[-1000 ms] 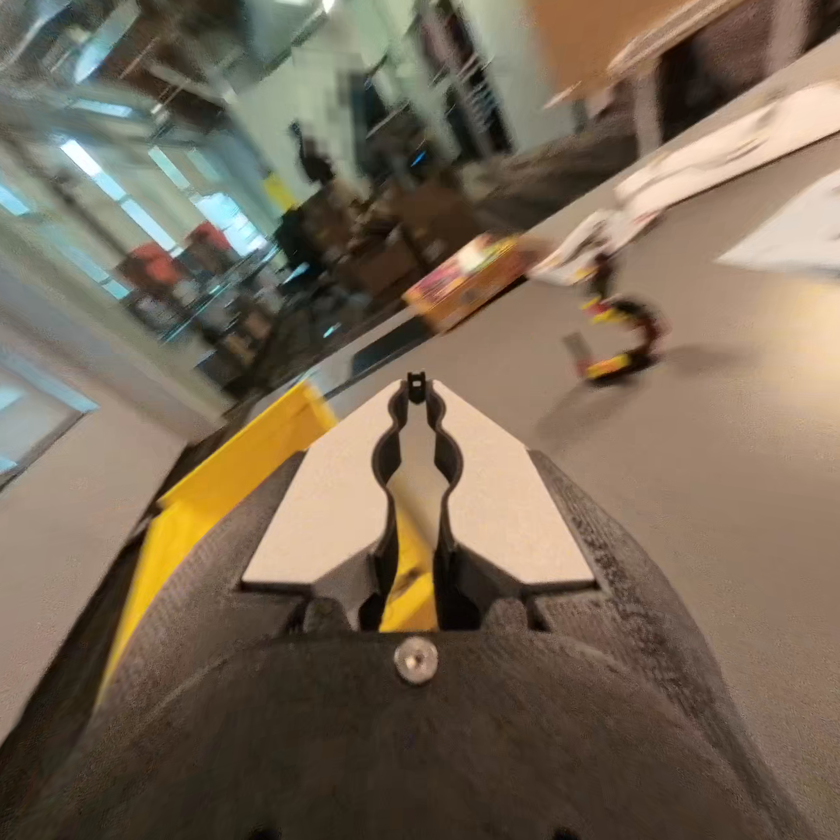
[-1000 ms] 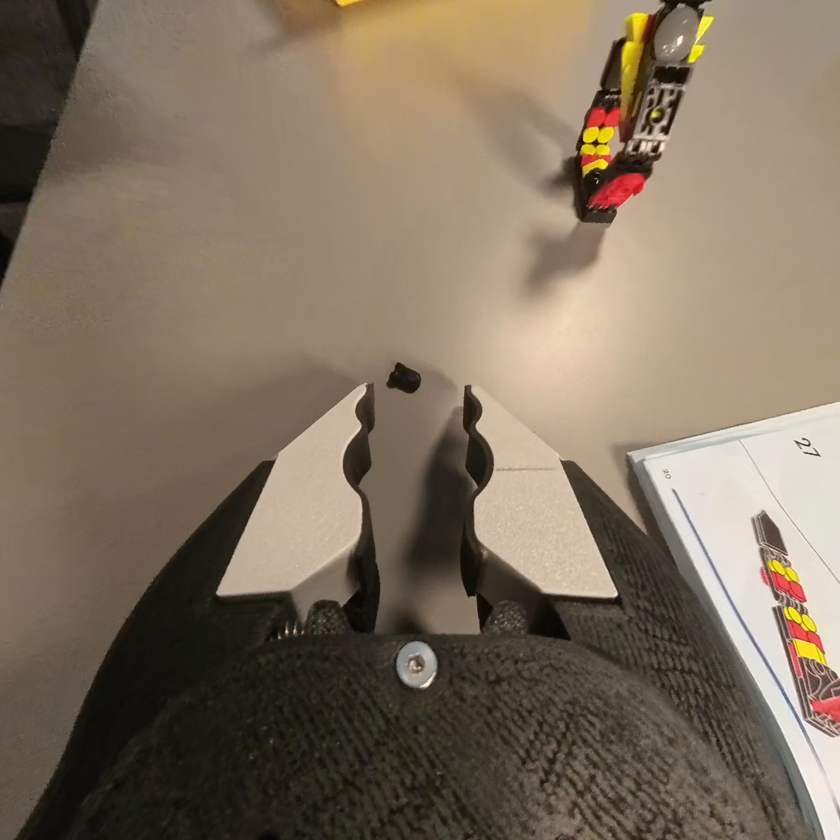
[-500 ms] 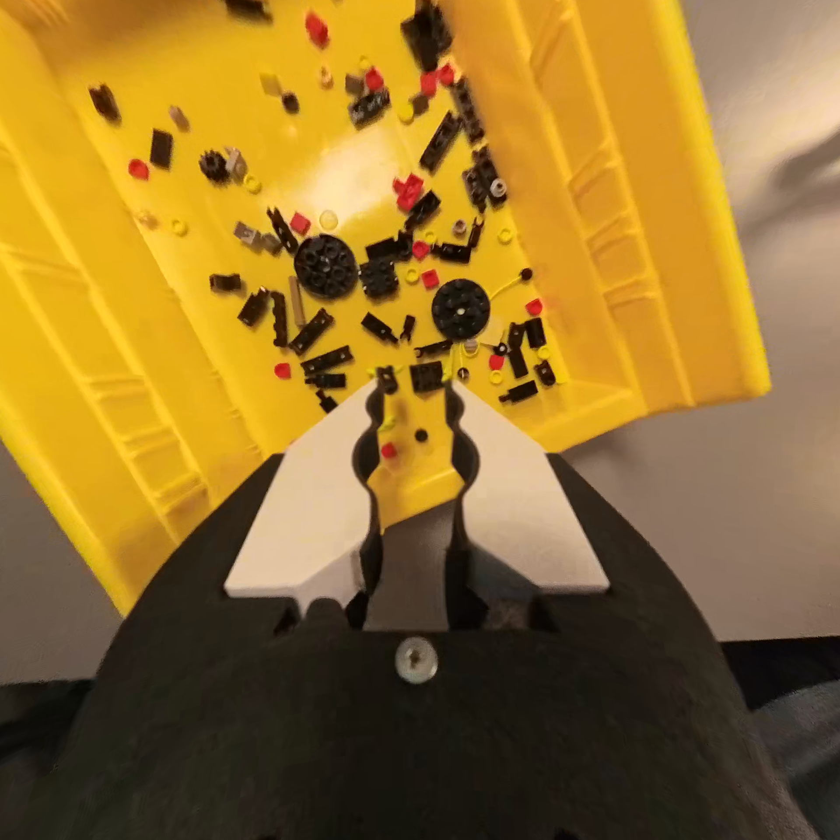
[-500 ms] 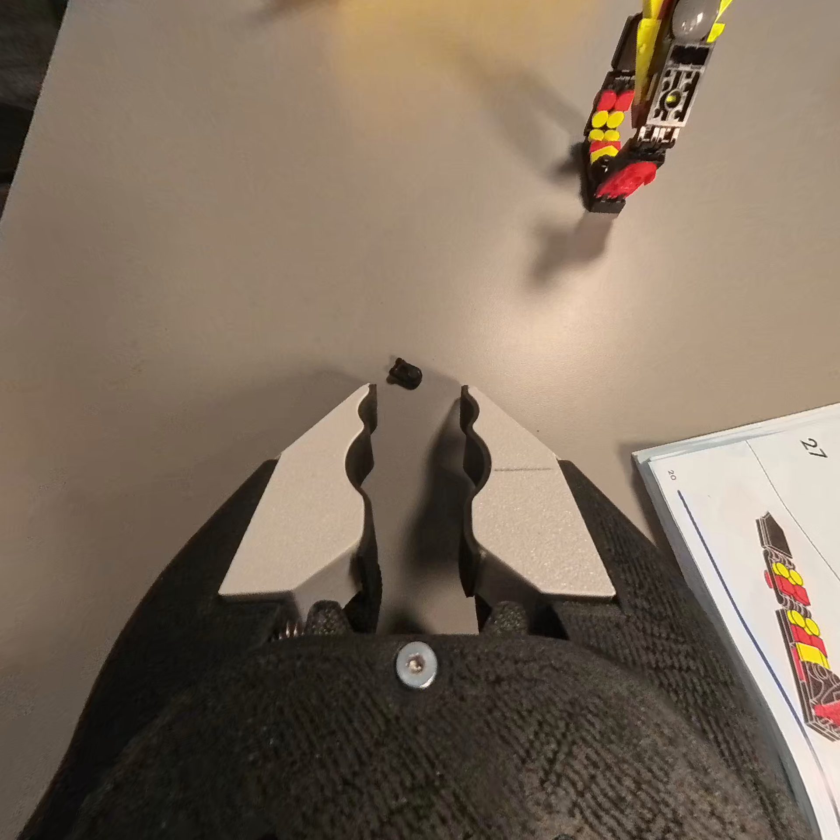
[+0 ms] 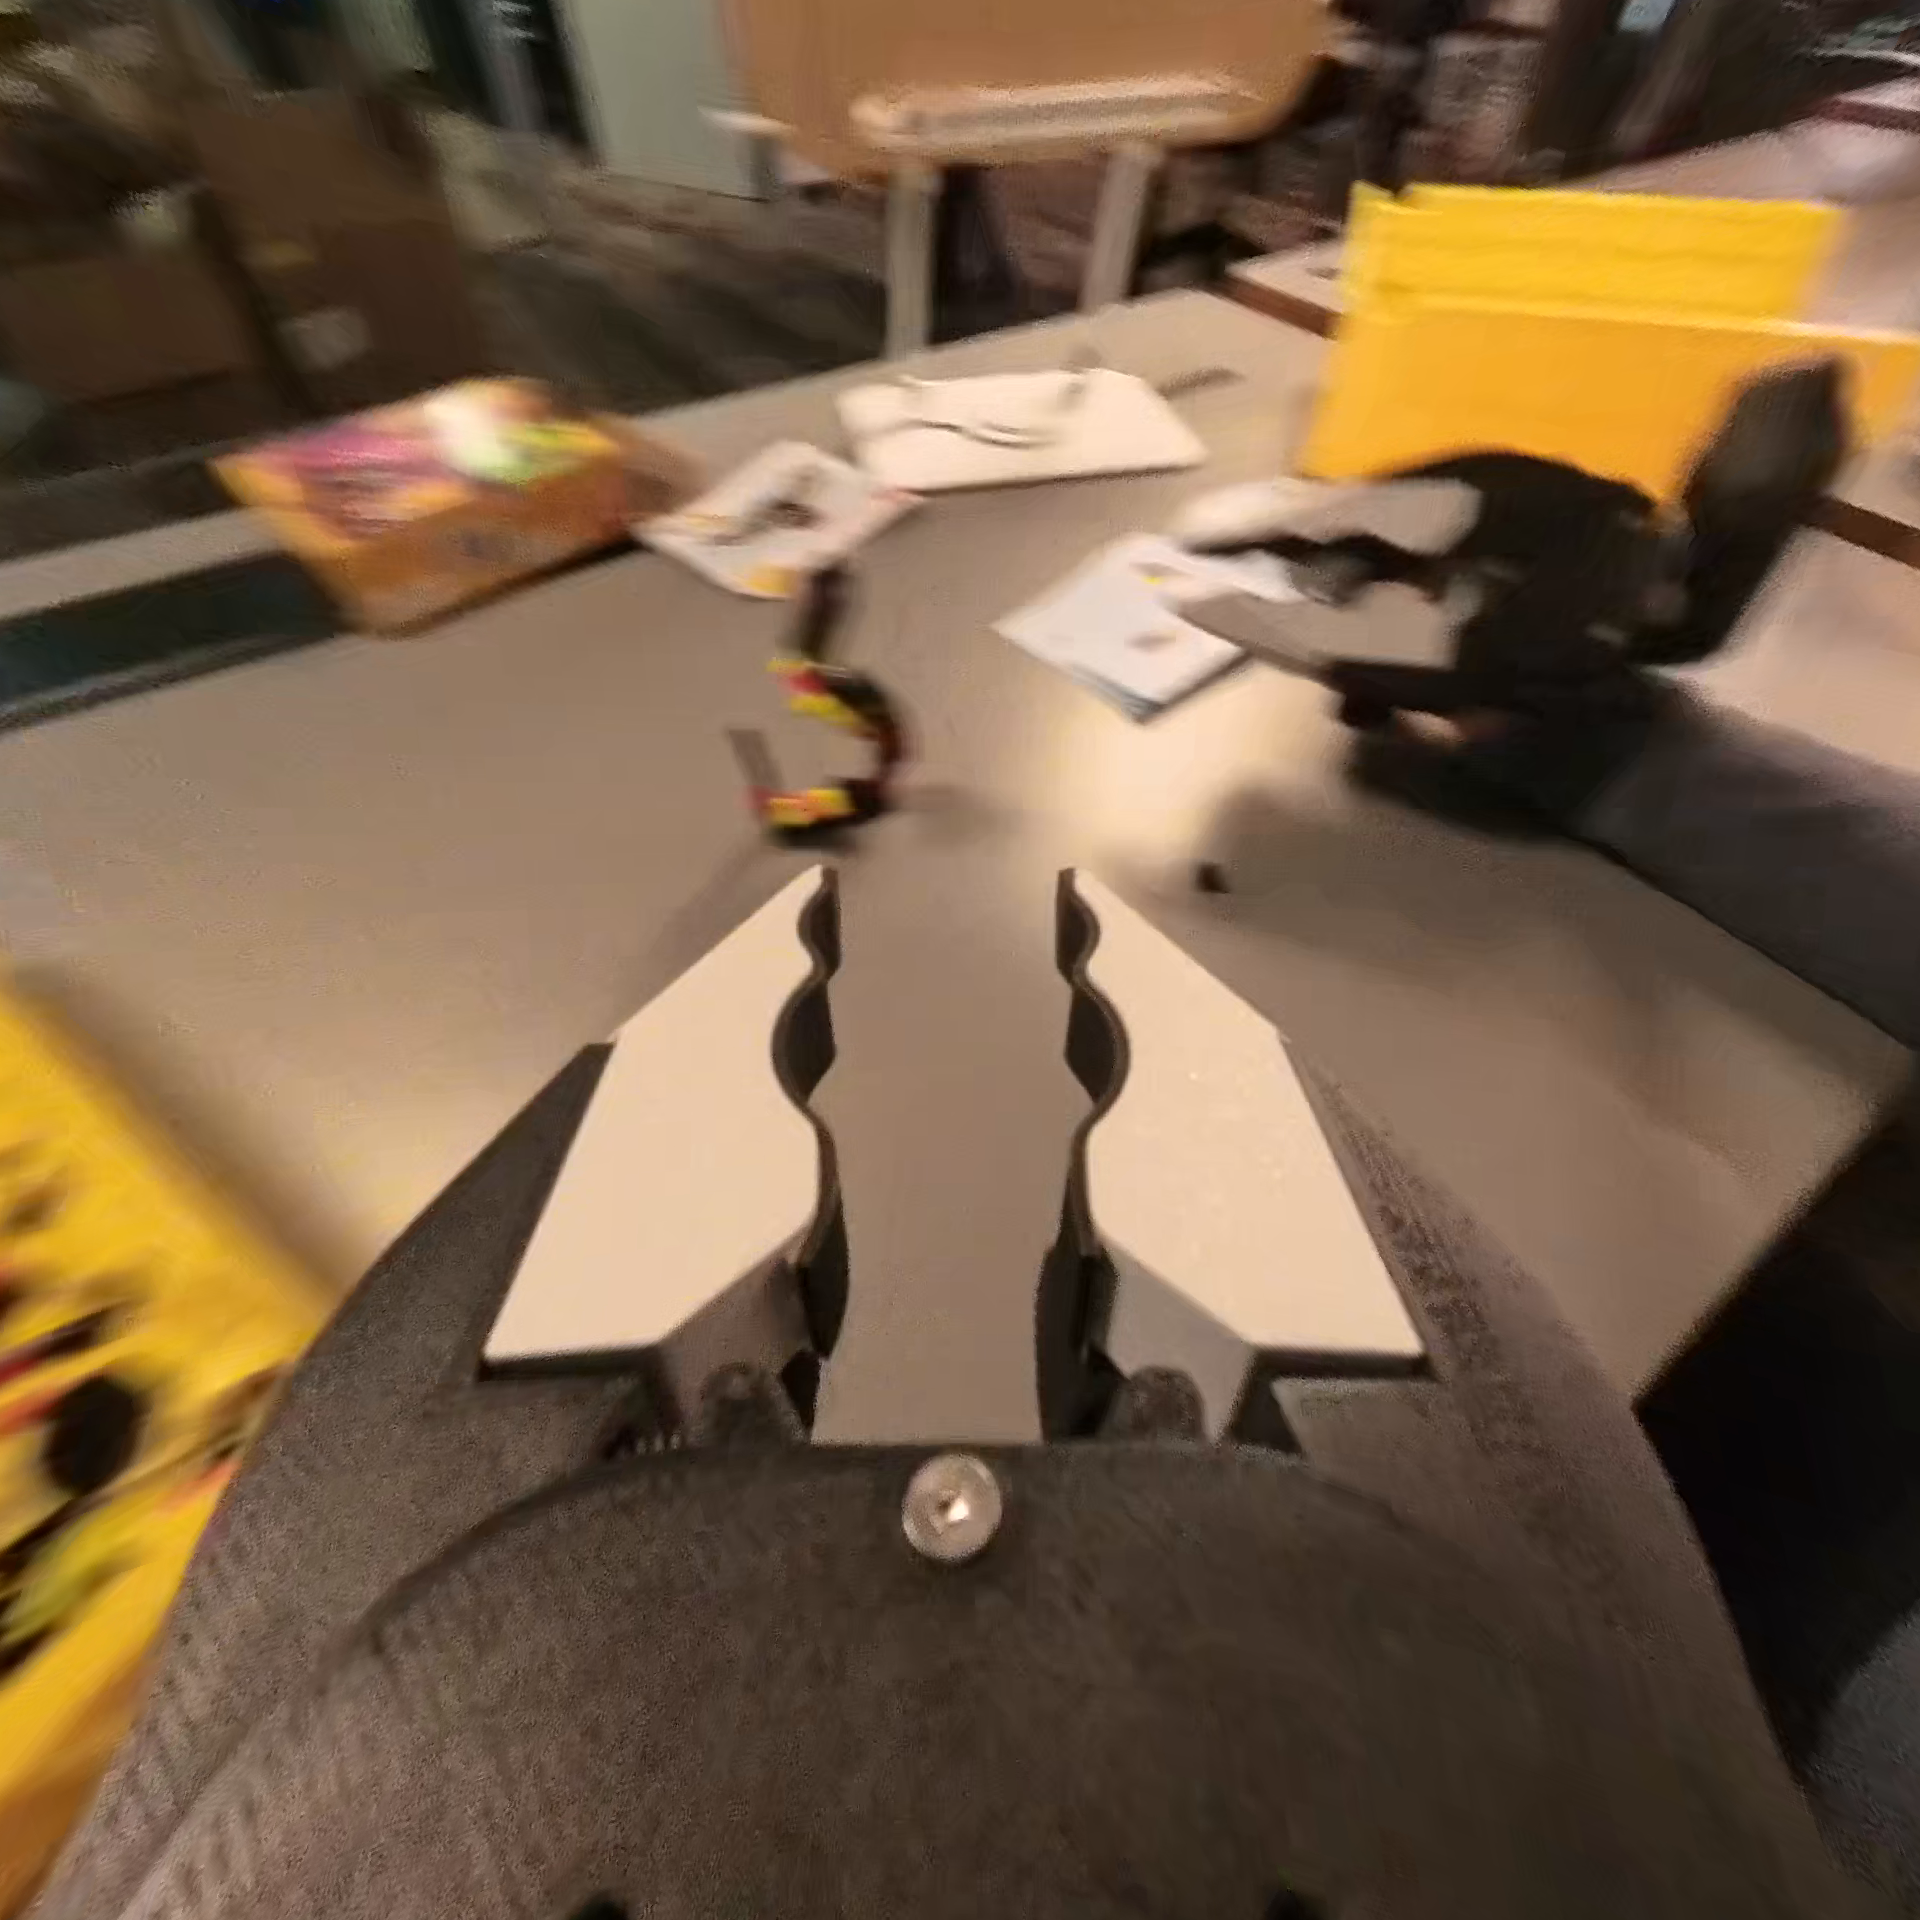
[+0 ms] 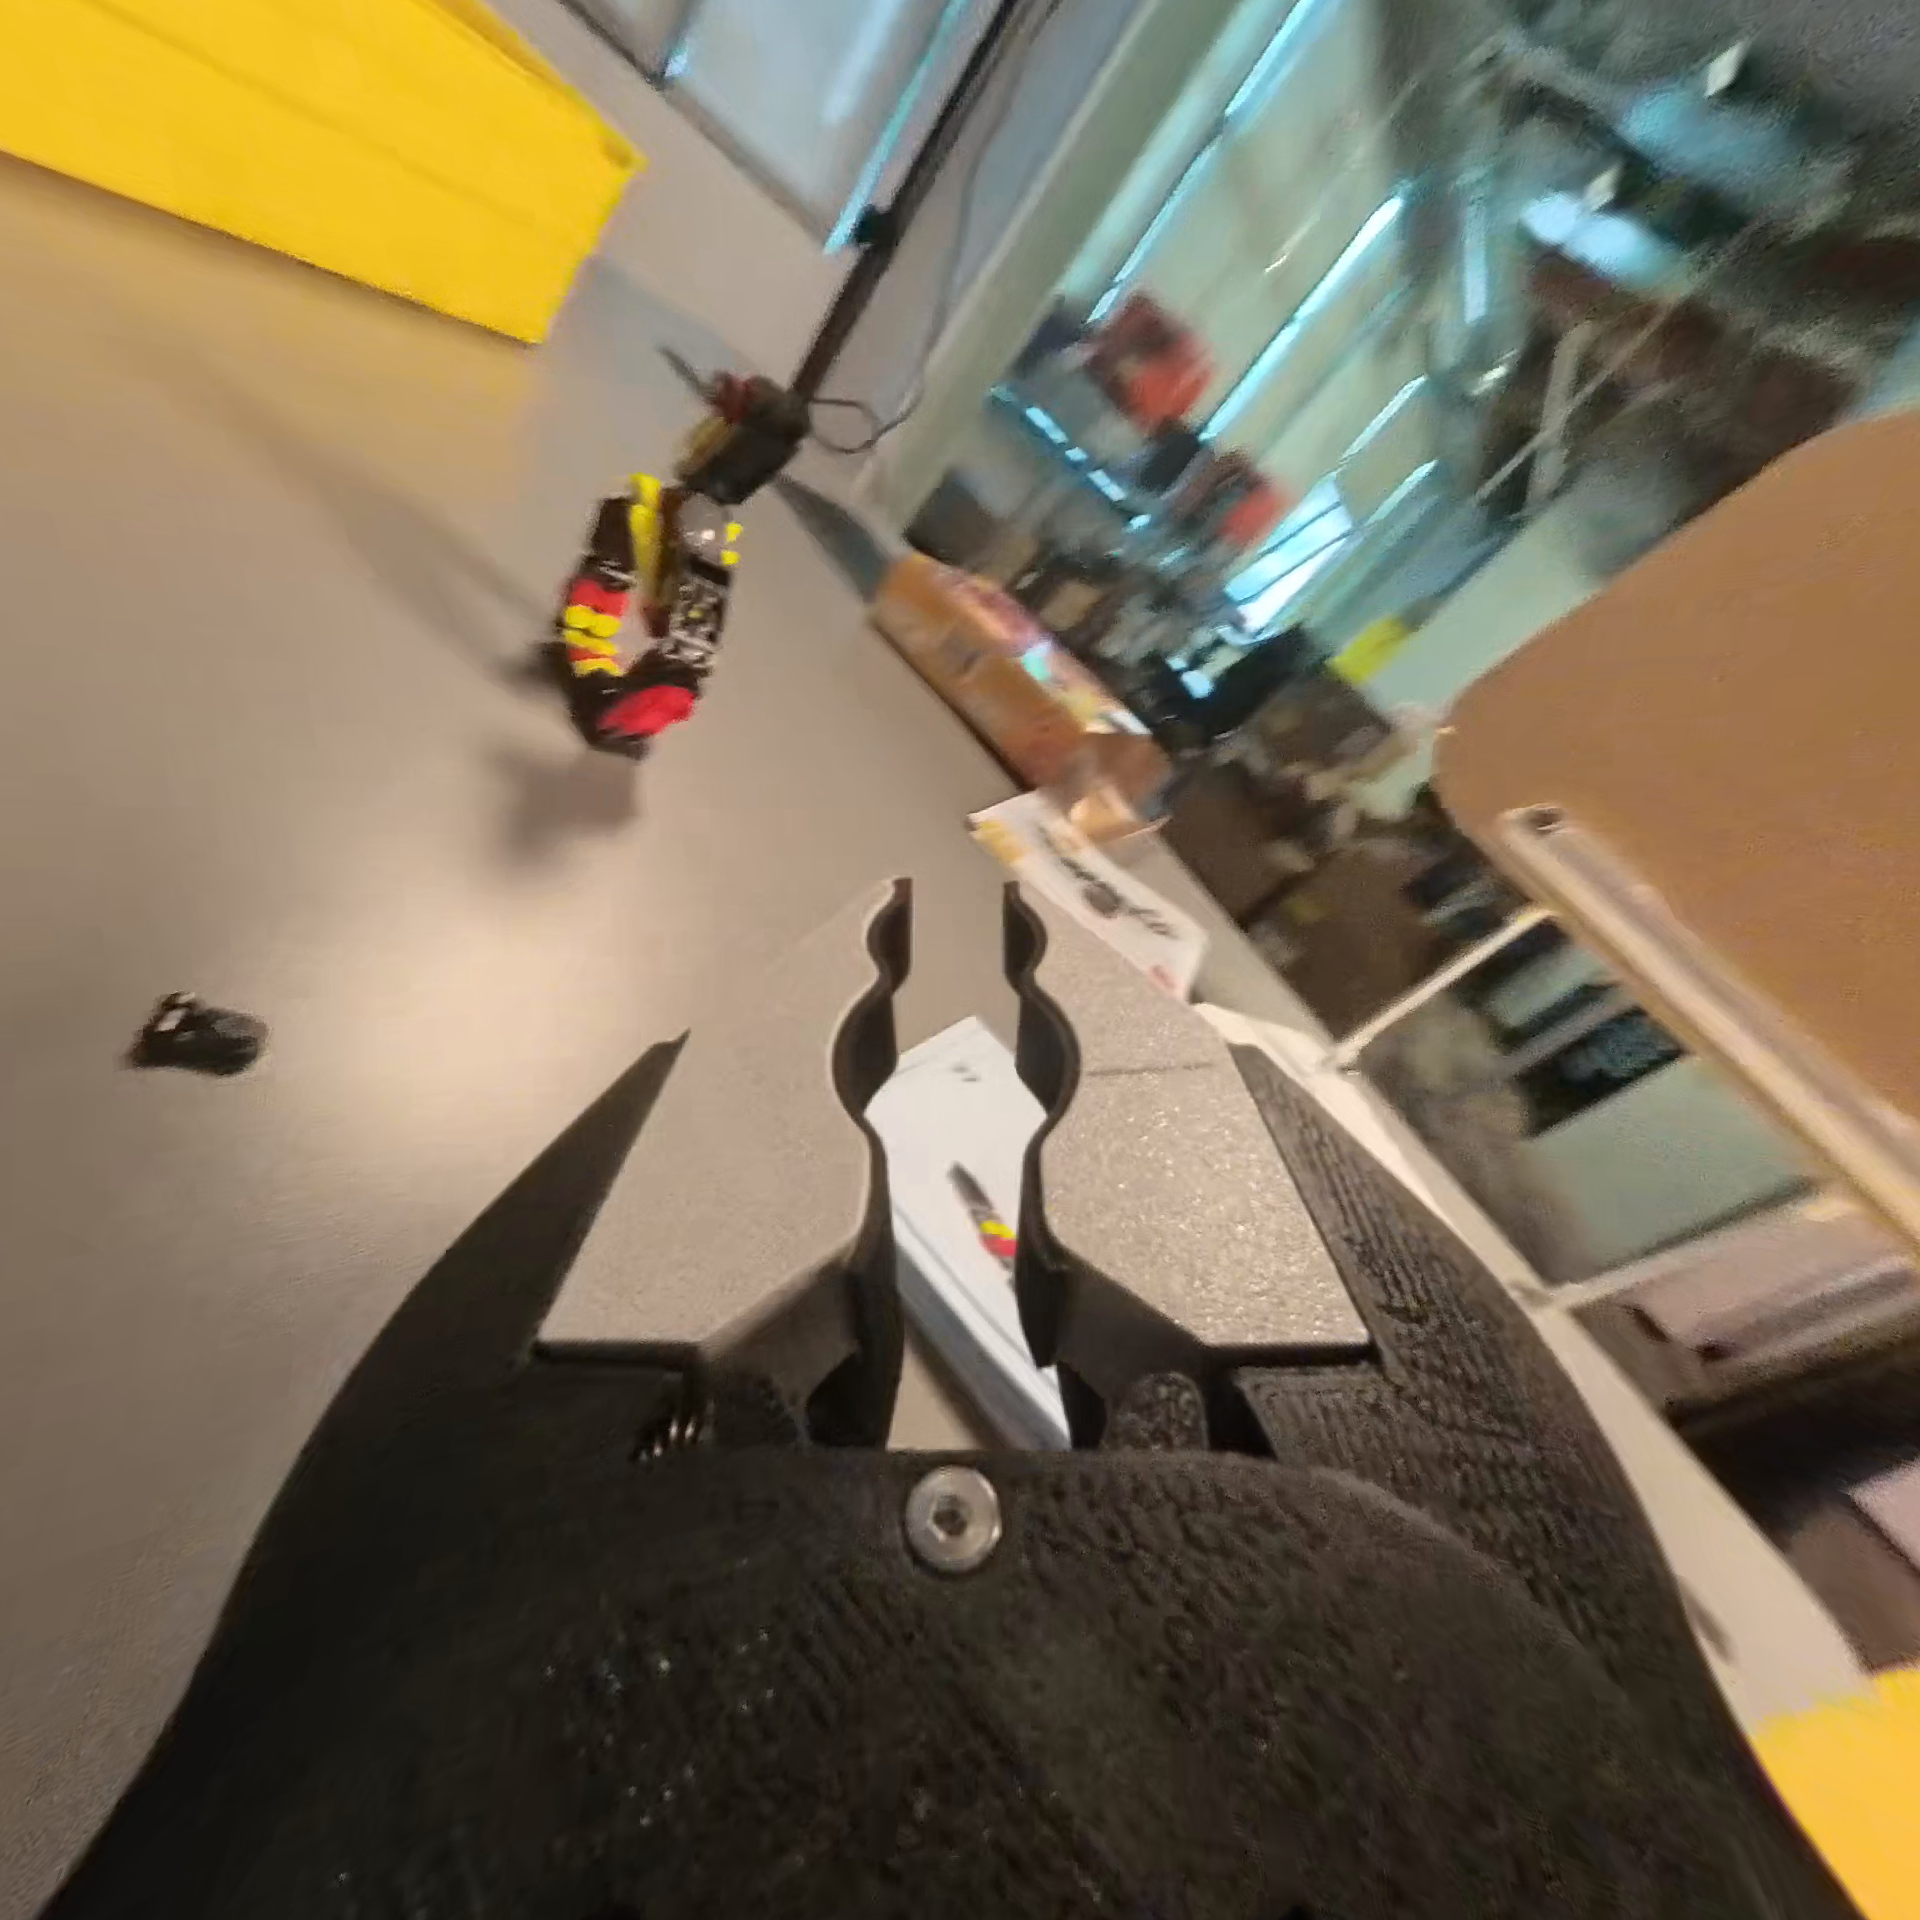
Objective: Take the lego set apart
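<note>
Both views are changing fast: the left tongs (image 5: pixel 943 883), which half a second ago were hanging over the yellow bin of loose pieces, are now swinging back low across the grey surface (image 5: pixel 312 883), while the right tongs (image 6: pixel 956 894), then looking straight down, are tilting up toward the room.

The left tongs are standing wide apart with nothing between them; the right tongs are showing a narrower gap, also empty.

The lego set (image 5: pixel 831 727) — a curved black build with red and yellow parts — is lying on the surface ahead of the left tongs, well apart from both. From the right wrist view the lego set (image 6: pixel 639 623) is sitting near a yellow bin (image 6: pixel 312 156). One small black piece (image 6: pixel 197 1031) is resting loose on the surface, nearer the right tongs.

By the look of it the build is light, stiff plastic, likely slippery and prone to skidding when pushed. One pair of tongs should probably be clamping the thick black body while the other is plucking a protruding end part.

An instruction booklet (image 6: pixel 966 1195) is lying under the right tongs, more papers and a colourful box (image 5: pixel 436 488) further off. Beyond — blurred office furniture and windows.
</note>
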`<state>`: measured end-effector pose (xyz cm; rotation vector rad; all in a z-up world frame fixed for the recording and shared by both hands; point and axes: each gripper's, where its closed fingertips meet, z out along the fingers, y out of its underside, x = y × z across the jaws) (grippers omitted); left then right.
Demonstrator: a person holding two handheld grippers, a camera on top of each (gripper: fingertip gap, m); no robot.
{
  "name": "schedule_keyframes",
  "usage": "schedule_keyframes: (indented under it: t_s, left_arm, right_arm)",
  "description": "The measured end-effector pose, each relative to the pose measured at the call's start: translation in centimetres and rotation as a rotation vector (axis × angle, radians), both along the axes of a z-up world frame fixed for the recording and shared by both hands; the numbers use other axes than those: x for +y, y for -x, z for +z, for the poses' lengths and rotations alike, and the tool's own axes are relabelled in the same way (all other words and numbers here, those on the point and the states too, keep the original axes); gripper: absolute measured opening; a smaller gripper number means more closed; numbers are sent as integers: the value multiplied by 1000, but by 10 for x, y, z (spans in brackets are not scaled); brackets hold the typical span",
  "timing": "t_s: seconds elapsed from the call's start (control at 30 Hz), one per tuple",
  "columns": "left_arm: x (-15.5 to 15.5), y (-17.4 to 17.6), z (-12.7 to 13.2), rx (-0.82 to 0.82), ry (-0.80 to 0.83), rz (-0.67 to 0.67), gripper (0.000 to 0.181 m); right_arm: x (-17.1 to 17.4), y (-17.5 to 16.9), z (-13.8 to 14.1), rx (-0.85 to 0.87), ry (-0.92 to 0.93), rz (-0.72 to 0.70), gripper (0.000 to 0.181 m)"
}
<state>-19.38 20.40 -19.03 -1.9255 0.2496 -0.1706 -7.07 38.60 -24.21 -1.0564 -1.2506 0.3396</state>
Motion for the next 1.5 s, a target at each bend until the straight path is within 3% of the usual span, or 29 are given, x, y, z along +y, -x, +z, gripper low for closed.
schedule_keyframes:
  t_s: [0.07,0.13,0.23,0.3,0.47,0.8,0.83,0.93,1.0,1.07,1.17,1.23,1.27,1.37,1.5]
  left_arm:
    - [11,-59,-37,-27,44,-135,36]
    - [24,-93,-71,-70,139,-184,33]
    - [37,-123,-101,-143,291,-226,31]
    - [47,-125,-112,-83,306,-205,30]
    - [65,-124,-131,38,350,-171,17]
    - [86,-128,-131,46,345,-179,16]
    - [87,-128,-132,64,343,-174,7]
    - [86,-121,-130,160,315,-159,6]
    - [82,-103,-110,196,225,-124,7]
    - [71,-65,-67,200,80,-24,7]
    - [37,43,7,273,-133,280,6]
    - [6,120,33,316,-161,467,6]
    - [-7,156,29,325,-93,530,6]
    - [-38,239,-24,229,289,620,6]
    - [-56,286,-73,99,500,640,8]
  right_arm:
    - [5,-2,6,22,-63,-50,15]
    - [11,-8,10,31,-117,-103,15]
    - [16,-15,13,41,-158,-153,13]
    - [16,-14,14,52,-148,-143,13]
    - [17,-9,9,23,-143,-136,13]
    - [16,-11,7,12,-143,-140,13]
    - [15,-11,7,10,-145,-139,13]
    - [12,-13,7,-3,-165,-138,12]
    - [12,-15,8,-1,-172,-143,11]
    - [12,-18,10,16,-170,-151,10]
    - [10,-20,17,43,-190,-159,7]
    - [4,-18,22,54,-223,-152,5]
    - [2,-17,22,52,-236,-145,5]
    - [-1,-12,17,13,-252,-136,5]
    - [-2,-12,15,6,-239,-132,6]
